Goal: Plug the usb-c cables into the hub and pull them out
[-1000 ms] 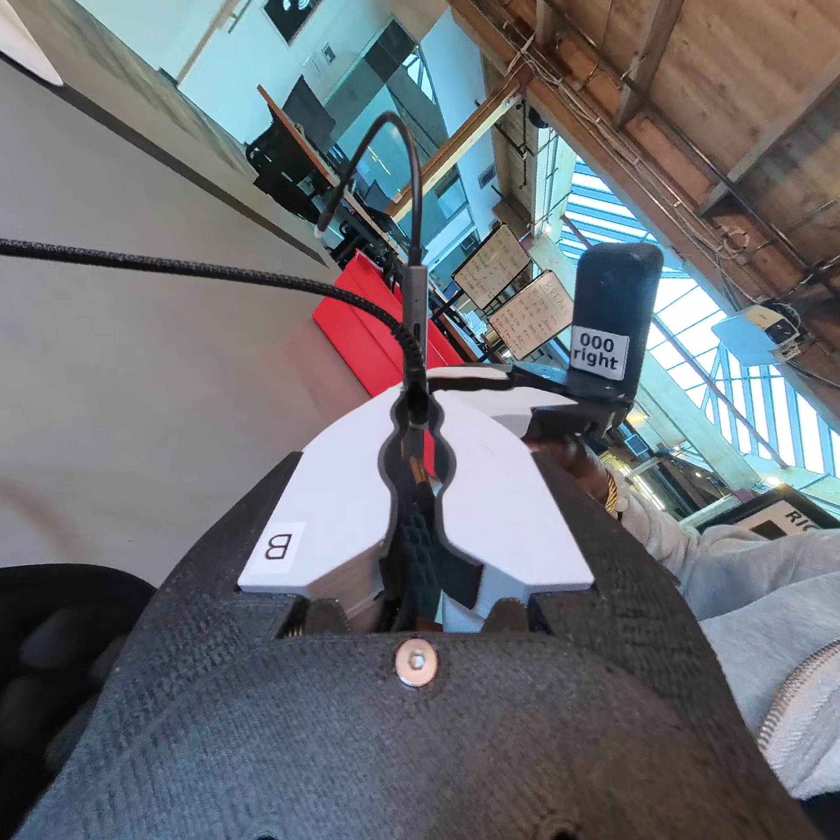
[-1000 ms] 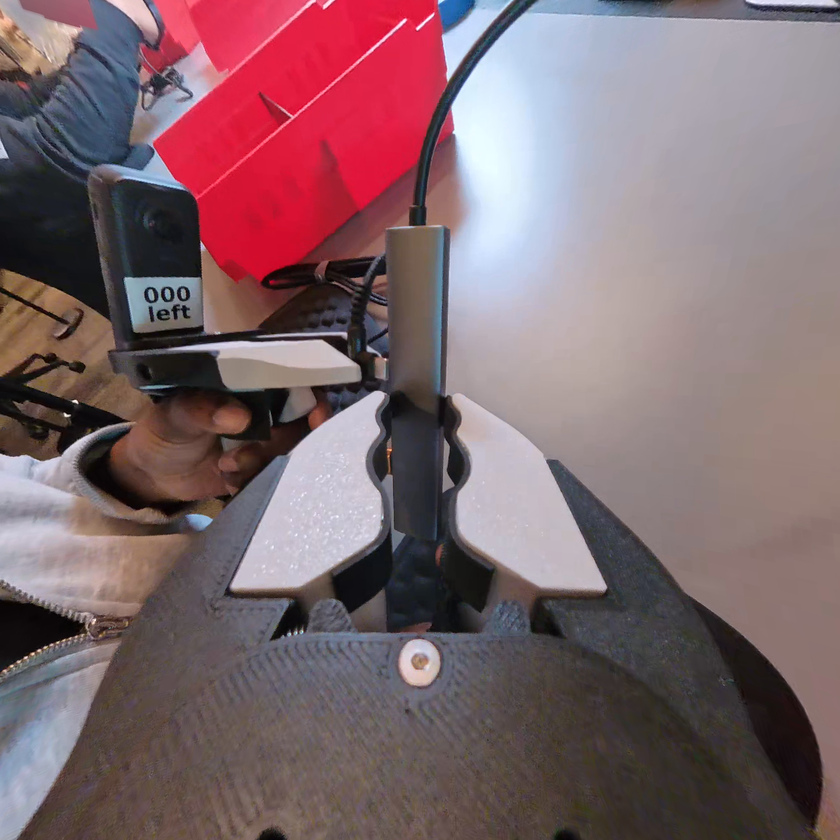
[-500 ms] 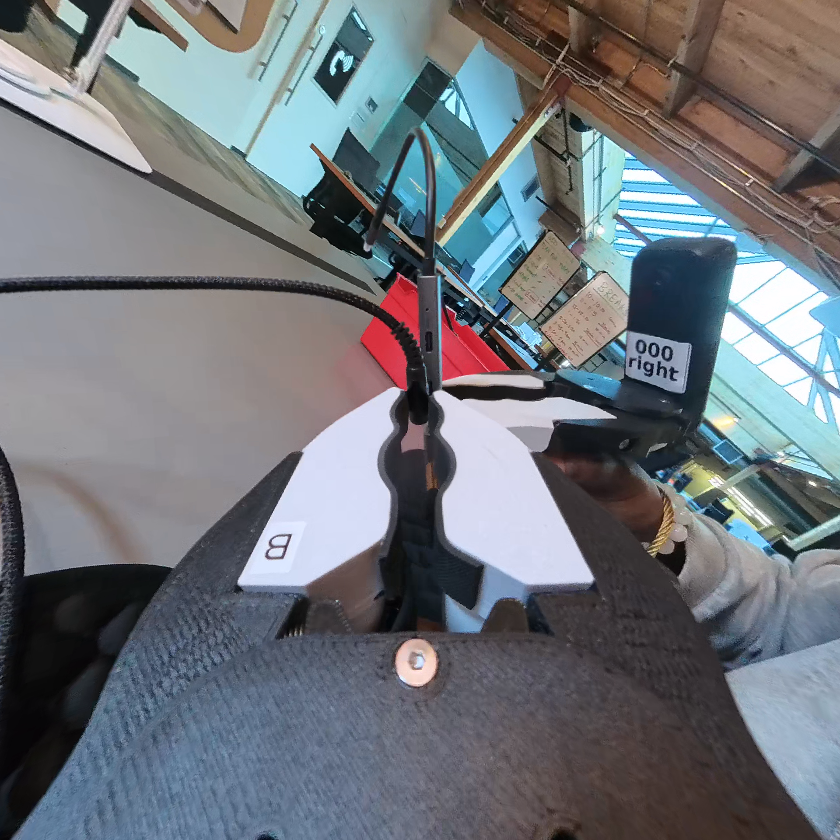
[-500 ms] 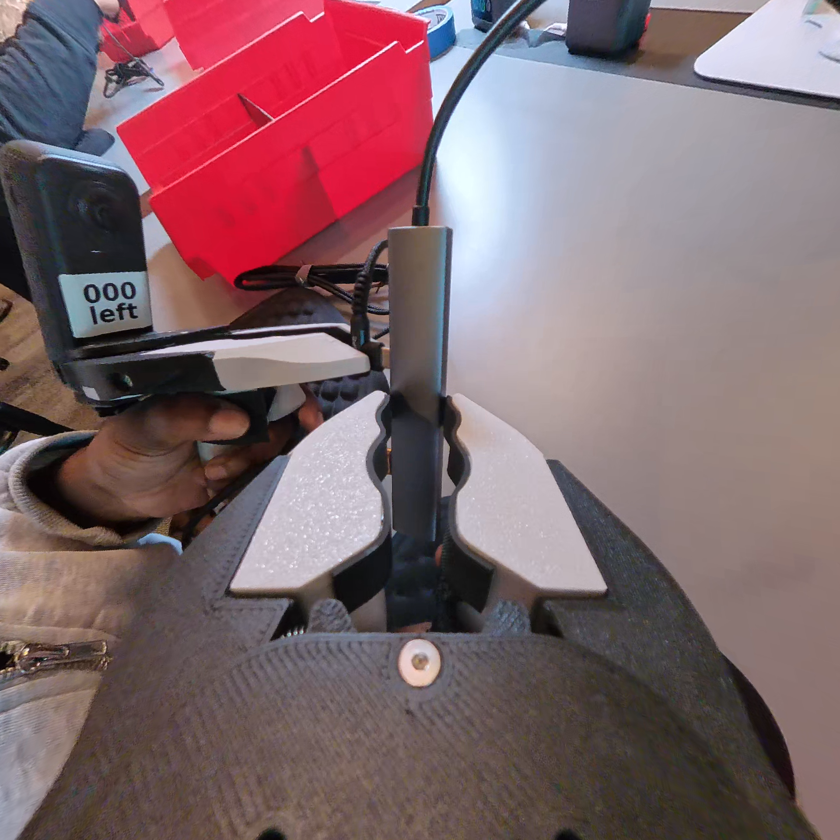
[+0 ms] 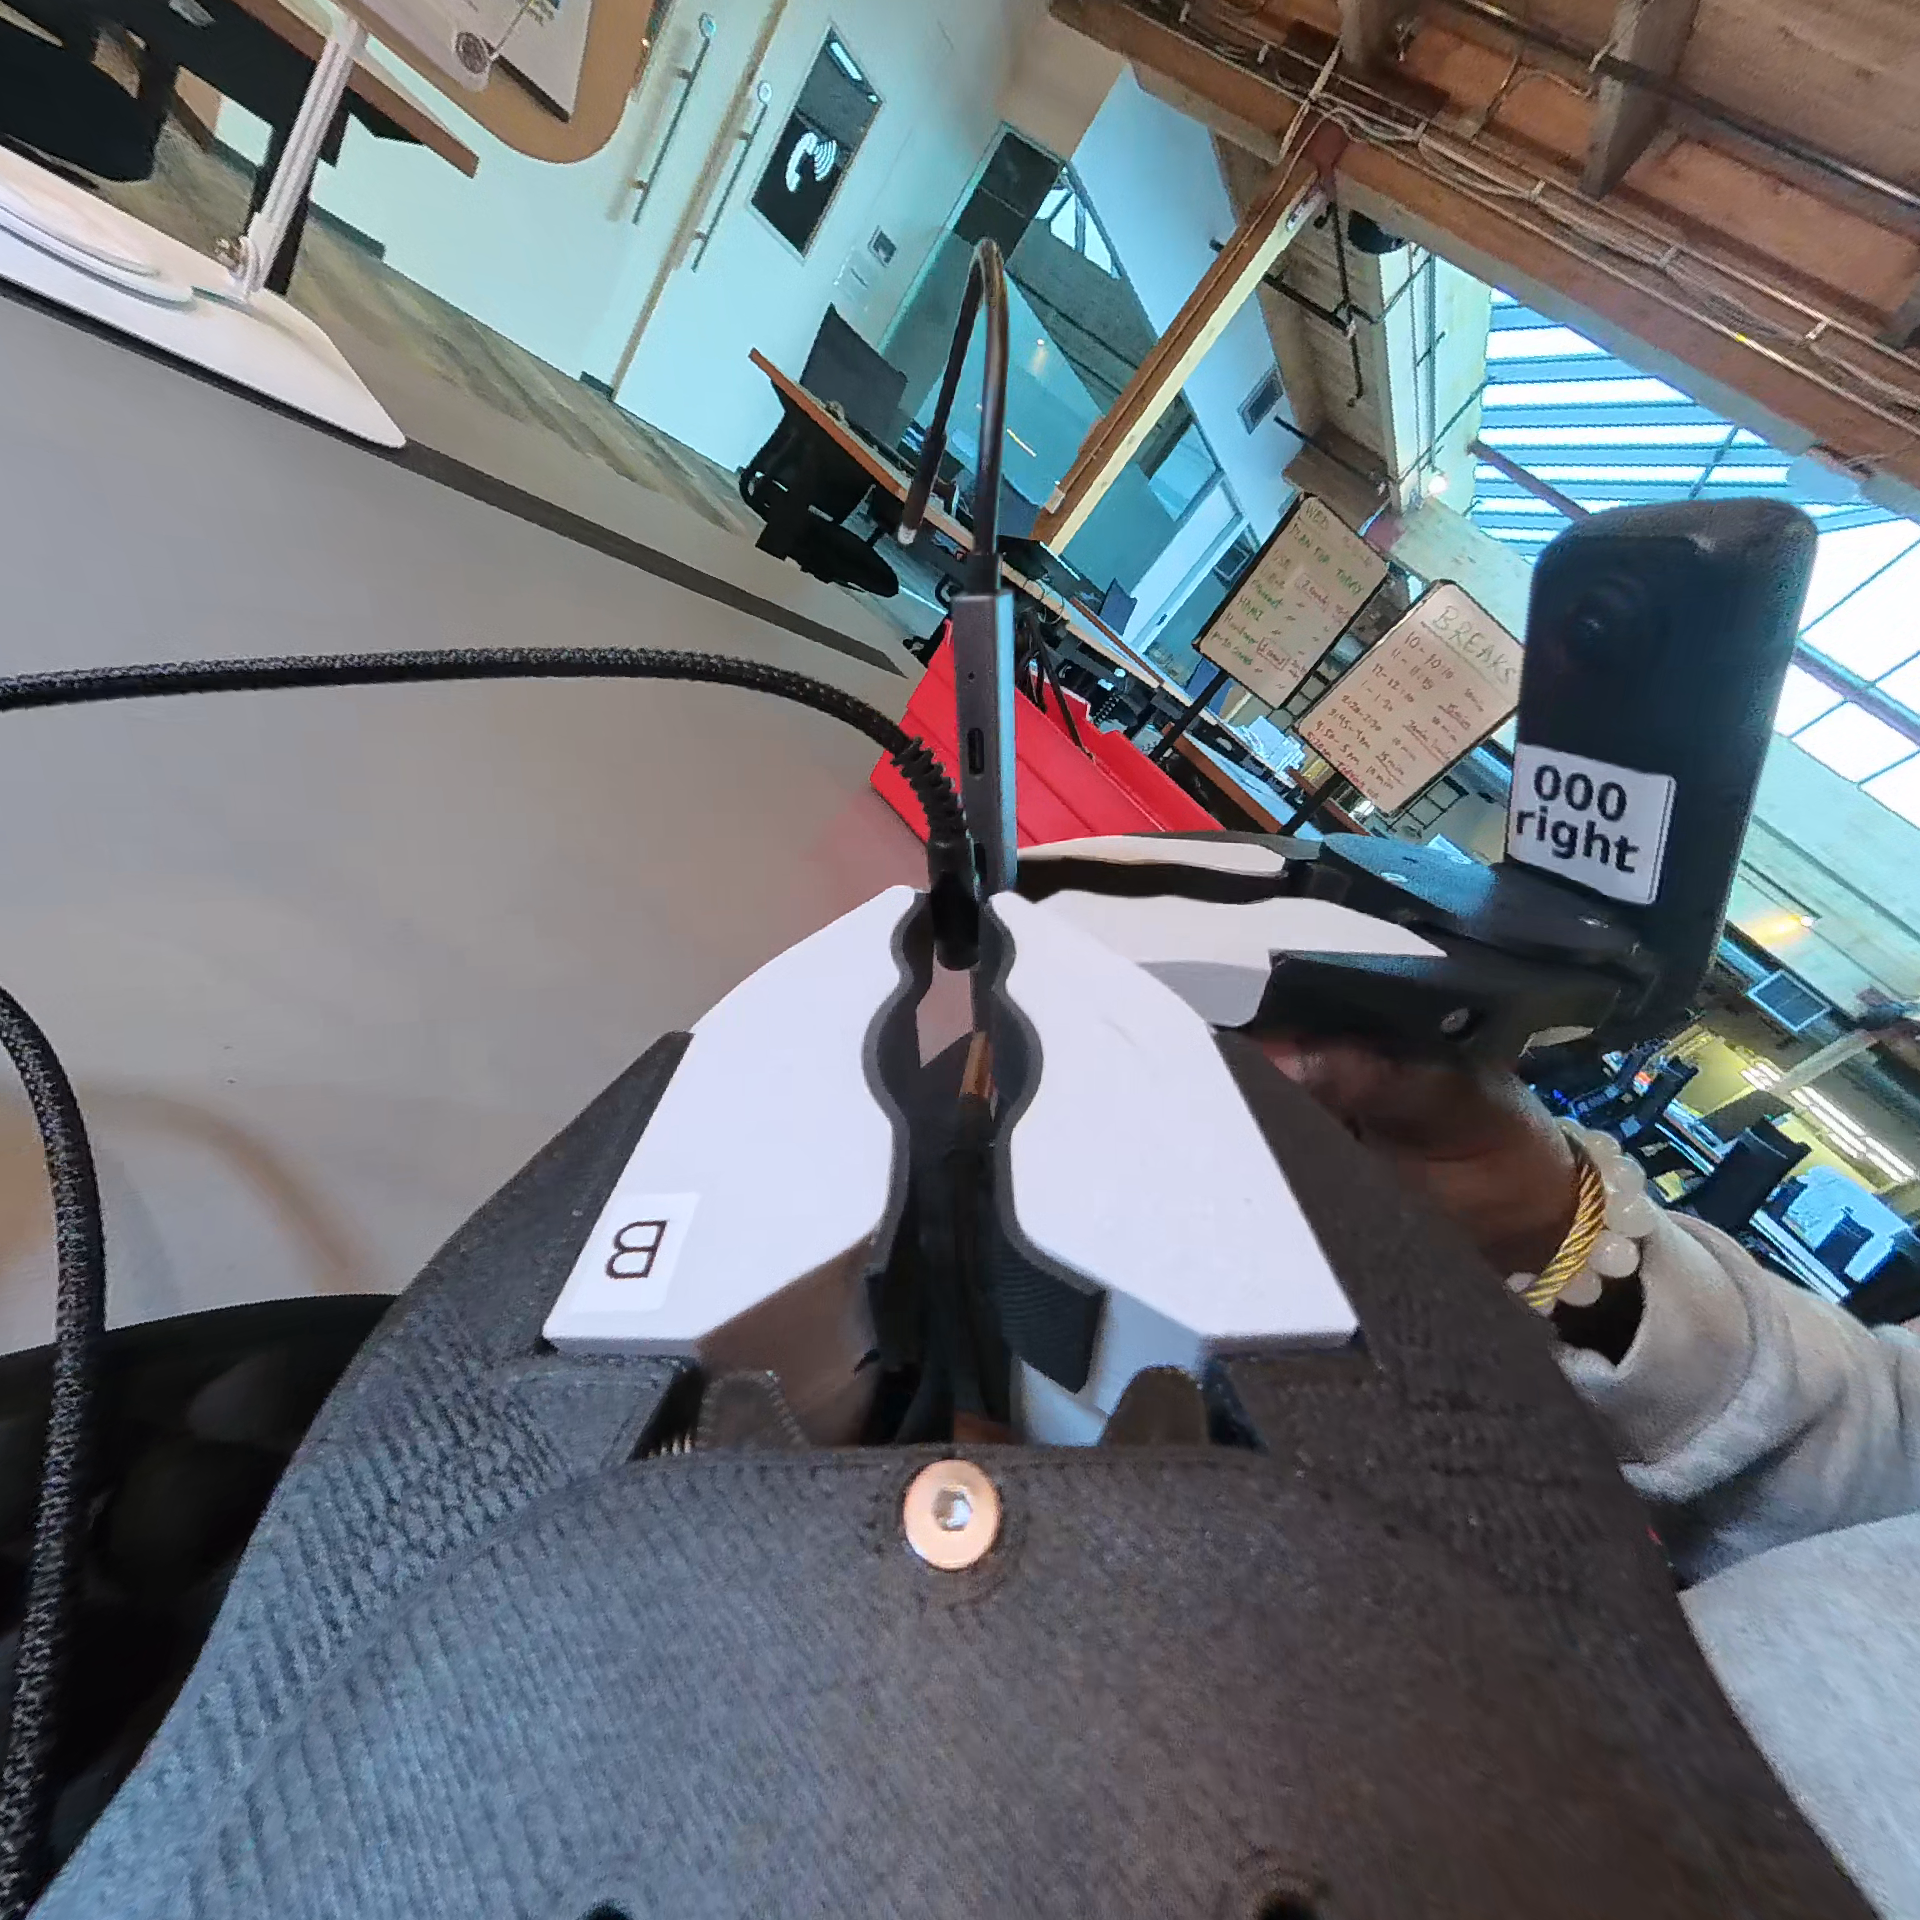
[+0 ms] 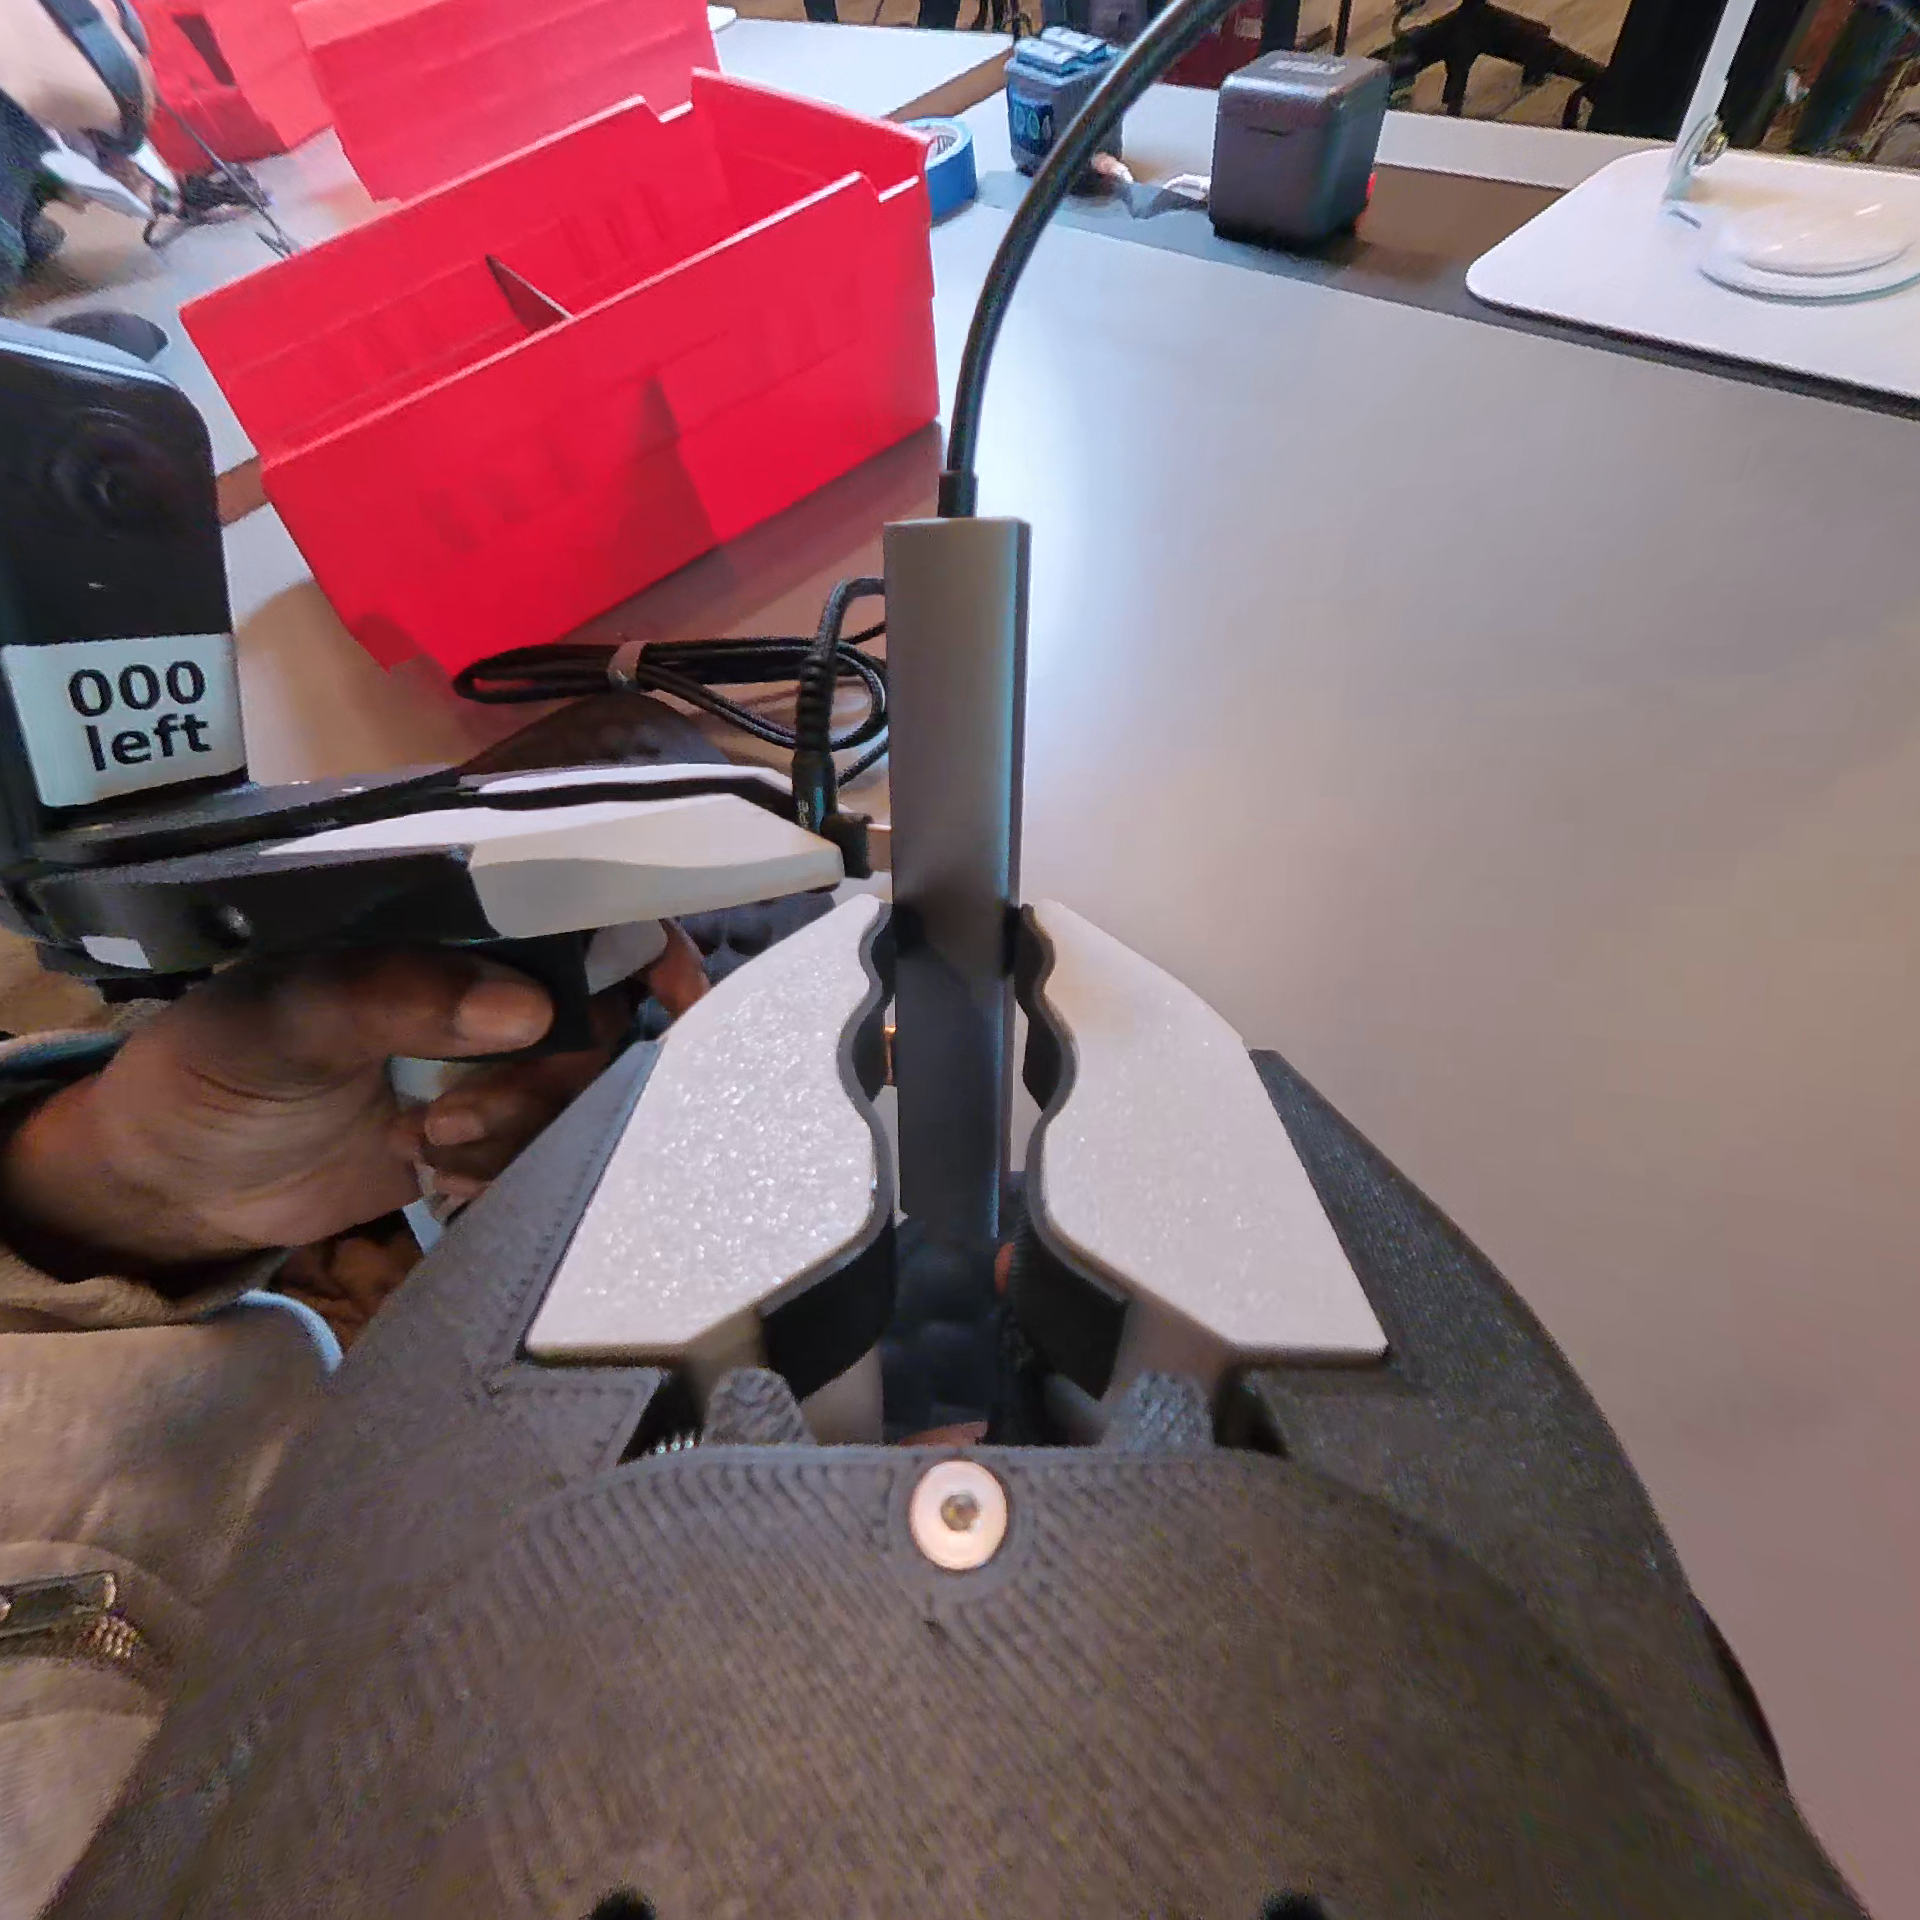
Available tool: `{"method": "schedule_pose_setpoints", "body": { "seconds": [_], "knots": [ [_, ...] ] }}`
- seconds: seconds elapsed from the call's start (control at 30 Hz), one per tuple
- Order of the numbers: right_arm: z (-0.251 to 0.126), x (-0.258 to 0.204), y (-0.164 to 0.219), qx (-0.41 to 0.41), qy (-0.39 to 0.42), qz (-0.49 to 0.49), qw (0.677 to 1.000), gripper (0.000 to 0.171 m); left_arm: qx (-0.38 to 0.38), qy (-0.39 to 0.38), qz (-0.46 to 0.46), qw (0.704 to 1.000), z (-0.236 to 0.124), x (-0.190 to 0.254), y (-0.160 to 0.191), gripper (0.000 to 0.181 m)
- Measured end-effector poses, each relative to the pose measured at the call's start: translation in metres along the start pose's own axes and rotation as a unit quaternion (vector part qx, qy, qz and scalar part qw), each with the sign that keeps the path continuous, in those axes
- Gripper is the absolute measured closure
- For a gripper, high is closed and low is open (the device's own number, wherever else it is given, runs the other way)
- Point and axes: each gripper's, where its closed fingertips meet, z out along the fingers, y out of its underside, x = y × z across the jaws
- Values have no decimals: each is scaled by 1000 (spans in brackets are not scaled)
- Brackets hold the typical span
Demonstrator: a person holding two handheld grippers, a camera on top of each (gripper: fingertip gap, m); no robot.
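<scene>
The right hand-held gripper (image 6: 957, 925) is clamped on the hub (image 6: 954, 748), a grey bar held off the counter (image 6: 1455, 727) with its own lead (image 6: 1023, 239) arching away from the far end. The left hand-held gripper (image 5: 951, 920) is closed on the plug (image 5: 954, 894) of the braided cable (image 5: 416, 665).

Change over the last second:
1. Both grips are unchanged; neither gripper has released or shifted on its part.
2. The pair has tilted as one, so more of the room and the red bin (image 6: 582, 364) now shows.
3. The plug remains pressed to the hub's side, below the free port (image 5: 977, 745). In the right wrist view a short length of metal tip (image 6: 878, 828) shows between plug body and hub.

Assessment: the exposed tip suggests the plug is partly seated or partly withdrawn; the views do not settle which. With no visible travel along the port axis, this reads as a hold at the connection point, not a completed insertion or extraction.

The rest of the cable lies bundled (image 6: 665, 675) on the counter in front of the bin. Slack appears ample, so cable tension should not oppose the next axial move.
</scene>
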Motion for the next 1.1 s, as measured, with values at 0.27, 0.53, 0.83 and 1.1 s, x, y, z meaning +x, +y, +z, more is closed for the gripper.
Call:
{"method": "schedule_pose_setpoints", "body": {
  "seconds": [0.27,0.53,0.83,1.1],
  "knots": [
    [-1,-2,3,-11,-29,11,999,149,4,9,-1,1000,0,2,-1,172],
    [-1,-4,6,-32,-45,-9,998,149,-3,5,19,1000,2,4,2,172],
    [-8,-2,8,-75,-6,-178,981,149,-37,23,69,997,2,12,12,172],
    [-11,-4,18,-108,-20,-278,954,149,-133,54,158,977,-1,19,27,173]
  ]
}}
